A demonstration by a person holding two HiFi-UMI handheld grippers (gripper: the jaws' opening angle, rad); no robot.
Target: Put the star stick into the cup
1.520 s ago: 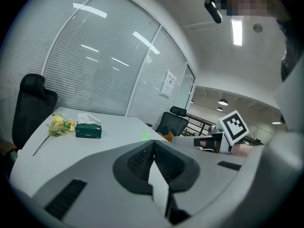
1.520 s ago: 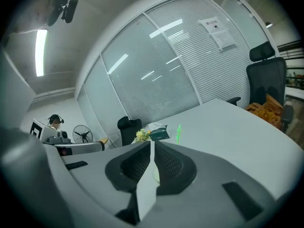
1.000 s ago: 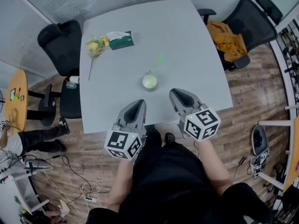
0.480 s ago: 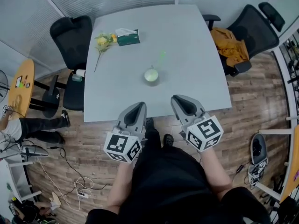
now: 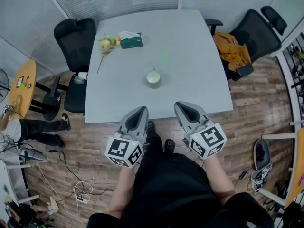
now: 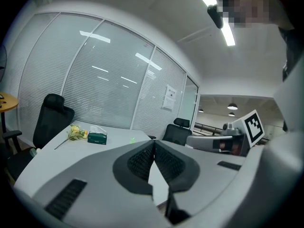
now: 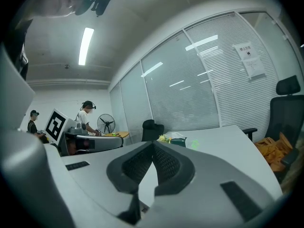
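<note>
A pale green star stick (image 5: 164, 57) lies flat on the grey table (image 5: 199, 84), just beyond a small white cup (image 5: 153, 78) that stands near the table's middle. Both grippers hover off the table's near edge, over the floor and my lap. My left gripper (image 5: 141, 109) is shut with nothing in it, and so is my right gripper (image 5: 179, 105). In the left gripper view the star stick (image 6: 132, 139) shows as a green speck past the shut left gripper (image 6: 153, 144). The right gripper view shows the star stick (image 7: 194, 145) beyond the shut right gripper (image 7: 153, 145). The cup is hidden in both gripper views.
A yellow flower bunch (image 5: 105, 44) and a green tissue pack (image 5: 130, 40) lie at the table's far left. Black office chairs (image 5: 76, 39) stand at the left and at the right, where one holds an orange jacket (image 5: 232, 49). A person (image 5: 28, 129) sits at left.
The table, with cup and stick, has slid slightly up and right in the head view as the camera shifted. Both grippers stay shut and in nearly the same place.
</note>
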